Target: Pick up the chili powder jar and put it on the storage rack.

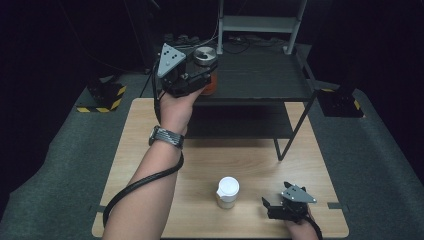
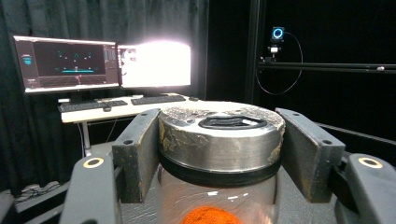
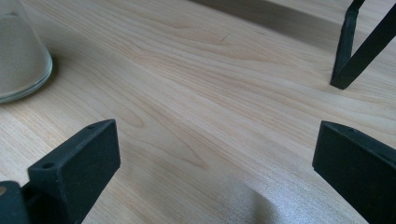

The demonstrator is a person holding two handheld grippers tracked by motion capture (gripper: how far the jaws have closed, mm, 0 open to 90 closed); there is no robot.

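Two jars are in play. One, a glass jar [image 2: 219,186] with a metal lid [image 2: 222,135] and orange powder [image 2: 210,215] at its bottom, sits clamped between the pads of the left tool [image 1: 202,75], up on the top of a dark shelf [image 1: 260,80] at the far end of the bench [image 1: 150,150]. The pads press just below and alongside the lid, which looks a sound place to hold: glass is stiff but slippery and breakable, and the lid's edge gives a stop against sliding. It is probably moderately heavy. A second jar [image 1: 227,192] with a white cap, holding pale powder, stands on the bench just left of the right tool [image 1: 272,205], whose jaws are spread wide over bare wood, holding nothing.
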